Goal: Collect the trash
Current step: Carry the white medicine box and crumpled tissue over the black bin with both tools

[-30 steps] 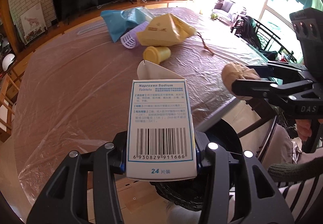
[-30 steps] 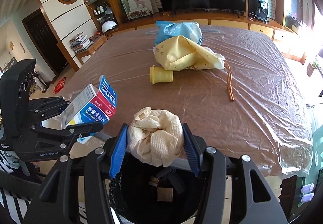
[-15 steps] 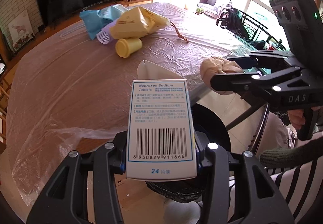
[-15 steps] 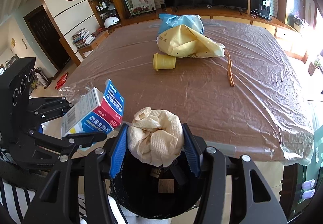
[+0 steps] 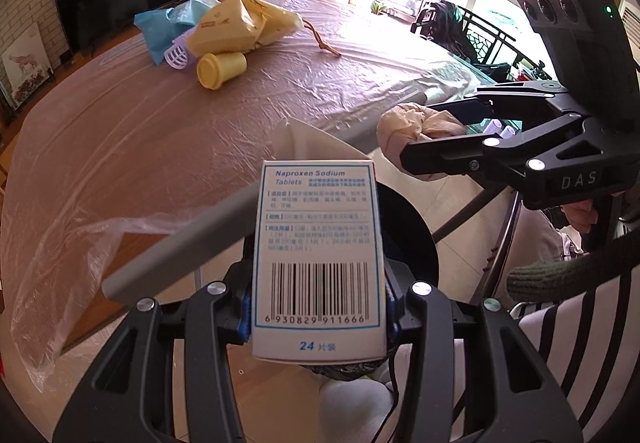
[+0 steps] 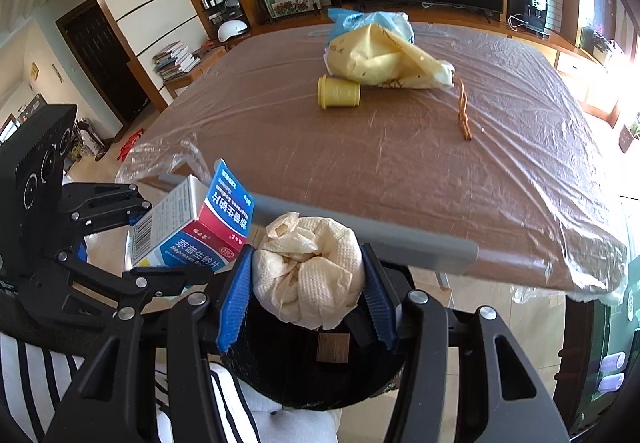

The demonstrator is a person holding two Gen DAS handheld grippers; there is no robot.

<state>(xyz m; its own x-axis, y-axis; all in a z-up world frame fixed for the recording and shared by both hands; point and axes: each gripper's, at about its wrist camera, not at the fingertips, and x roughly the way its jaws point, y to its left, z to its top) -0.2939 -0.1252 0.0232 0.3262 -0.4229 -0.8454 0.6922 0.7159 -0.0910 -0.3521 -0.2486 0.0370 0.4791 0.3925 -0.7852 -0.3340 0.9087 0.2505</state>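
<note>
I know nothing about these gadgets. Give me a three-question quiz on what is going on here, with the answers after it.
1. True or false: the left gripper is shut on a medicine box.
2. What does the right gripper hold? A) a yellow cup B) a crumpled paper towel C) a blue bag
3. Fill in: below both grippers stands a black ____, off the table's near edge.

Key
1. True; its pads press on the box's sides.
2. B, the crumpled paper towel; the yellow cup lies on its side on the table, by the yellow bag.
3. Trash bin.
</note>
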